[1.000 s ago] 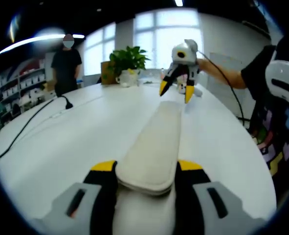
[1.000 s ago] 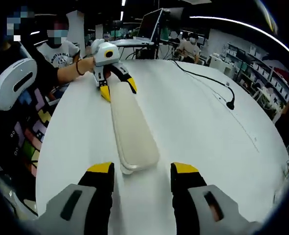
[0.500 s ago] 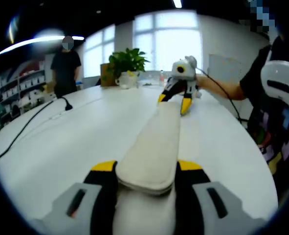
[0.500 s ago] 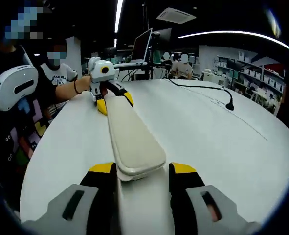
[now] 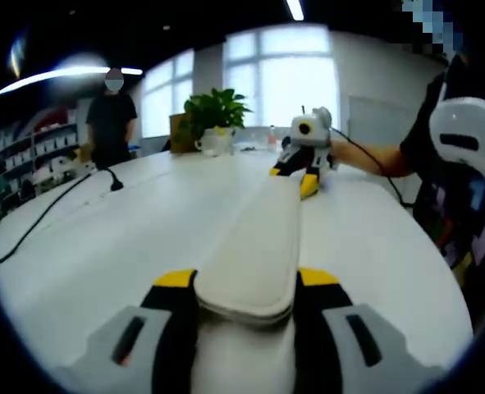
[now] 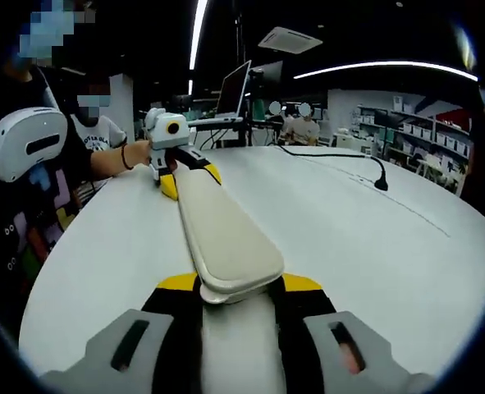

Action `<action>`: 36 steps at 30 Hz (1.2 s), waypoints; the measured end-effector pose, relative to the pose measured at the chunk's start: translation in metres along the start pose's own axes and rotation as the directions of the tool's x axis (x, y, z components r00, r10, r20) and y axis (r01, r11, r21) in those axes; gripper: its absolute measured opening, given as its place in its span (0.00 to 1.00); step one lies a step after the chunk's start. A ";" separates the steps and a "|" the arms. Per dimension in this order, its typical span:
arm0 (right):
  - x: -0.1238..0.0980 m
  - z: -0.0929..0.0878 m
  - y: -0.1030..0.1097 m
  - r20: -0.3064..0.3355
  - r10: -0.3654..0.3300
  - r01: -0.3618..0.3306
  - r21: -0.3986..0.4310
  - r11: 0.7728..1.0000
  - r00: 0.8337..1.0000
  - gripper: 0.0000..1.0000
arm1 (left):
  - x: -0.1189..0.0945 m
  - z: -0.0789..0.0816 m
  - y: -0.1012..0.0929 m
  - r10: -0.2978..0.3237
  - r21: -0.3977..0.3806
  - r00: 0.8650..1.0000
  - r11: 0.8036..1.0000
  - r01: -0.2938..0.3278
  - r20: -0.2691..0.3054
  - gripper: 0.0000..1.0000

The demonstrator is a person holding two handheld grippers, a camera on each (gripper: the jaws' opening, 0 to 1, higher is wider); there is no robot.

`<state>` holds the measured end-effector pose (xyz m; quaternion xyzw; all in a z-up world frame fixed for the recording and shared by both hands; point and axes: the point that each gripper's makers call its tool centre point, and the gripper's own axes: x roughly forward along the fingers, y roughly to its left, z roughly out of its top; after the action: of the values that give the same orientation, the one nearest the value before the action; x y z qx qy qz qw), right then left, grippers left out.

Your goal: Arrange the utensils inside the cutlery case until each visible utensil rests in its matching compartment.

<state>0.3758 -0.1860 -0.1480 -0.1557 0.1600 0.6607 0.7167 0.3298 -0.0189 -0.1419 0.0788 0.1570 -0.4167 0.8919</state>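
A long cream cutlery case (image 5: 258, 238) lies closed on the white table (image 5: 102, 246); no utensils are visible. My left gripper (image 5: 246, 281) is shut on its near end, both yellow-tipped jaws pressed to its sides. At the case's far end in the left gripper view is my right gripper (image 5: 295, 171), held by a hand. In the right gripper view the cutlery case (image 6: 217, 230) runs away from me, and my right gripper (image 6: 240, 285) is shut on its near end. My left gripper (image 6: 180, 171) holds the far end there.
A black cable with a plug (image 5: 111, 176) crosses the table's left side, also seen as the cable (image 6: 379, 182). A potted plant (image 5: 213, 107) stands at the far edge. A laptop (image 6: 230, 90) and seated people are beyond the table. A person stands by shelves (image 5: 111, 115).
My right gripper came down over the case's end and its jaws narrowed onto it. The left gripper kept its hold on the other end.
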 end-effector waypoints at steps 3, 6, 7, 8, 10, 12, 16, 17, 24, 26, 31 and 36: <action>-0.001 0.000 0.002 -0.010 0.003 -0.003 0.001 1.000 1.000 0.36 | -0.001 -0.001 0.001 -0.006 -0.009 1.000 1.000 0.006 -0.009 0.48; -0.004 0.003 0.002 -0.001 -0.002 0.002 -0.006 1.000 1.000 0.36 | -0.003 0.002 0.001 -0.004 0.004 1.000 1.000 0.004 0.010 0.48; -0.005 0.004 0.002 0.004 -0.004 0.004 -0.003 1.000 1.000 0.36 | -0.004 0.004 0.001 -0.004 0.004 1.000 1.000 0.004 0.016 0.48; -0.006 0.005 0.002 0.009 -0.004 0.004 0.004 1.000 1.000 0.36 | -0.004 0.007 0.002 -0.006 0.003 1.000 1.000 0.006 0.023 0.48; -0.008 0.007 0.004 0.017 -0.006 0.006 0.011 1.000 1.000 0.36 | -0.004 0.010 0.001 -0.012 0.000 1.000 1.000 0.012 0.025 0.48; -0.011 0.011 0.004 0.031 -0.014 0.014 0.004 1.000 0.999 0.36 | -0.004 0.012 0.001 -0.013 0.009 1.000 1.000 0.012 0.024 0.48; -0.015 0.015 -0.003 0.042 -0.032 0.033 -0.016 0.999 0.999 0.36 | -0.001 0.018 0.005 -0.009 0.030 0.999 1.000 0.008 0.033 0.48; -0.015 0.016 -0.006 0.041 -0.034 0.035 -0.018 0.999 0.999 0.36 | 0.001 0.020 0.007 -0.006 0.036 0.999 0.999 0.005 0.032 0.48; -0.014 0.021 -0.021 0.042 -0.046 0.048 -0.040 0.998 0.998 0.36 | 0.007 0.022 0.019 0.015 0.040 1.000 0.999 -0.016 0.021 0.48; -0.012 0.022 -0.026 0.042 -0.049 0.051 -0.040 0.998 0.998 0.36 | 0.009 0.022 0.025 0.025 0.033 0.999 0.999 -0.026 0.021 0.48; -0.010 0.022 -0.038 0.044 -0.057 0.057 -0.018 0.998 0.997 0.36 | 0.015 0.026 0.037 0.037 0.021 0.999 0.999 -0.038 0.029 0.48; -0.006 0.017 -0.050 0.036 -0.071 0.071 -0.008 0.997 0.997 0.36 | 0.028 0.026 0.043 0.047 0.024 0.999 0.999 -0.047 0.007 0.49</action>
<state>0.4255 -0.1885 -0.1296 -0.1528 0.1386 0.6382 0.7417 0.3853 -0.0187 -0.1269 0.0918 0.1471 -0.3979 0.9009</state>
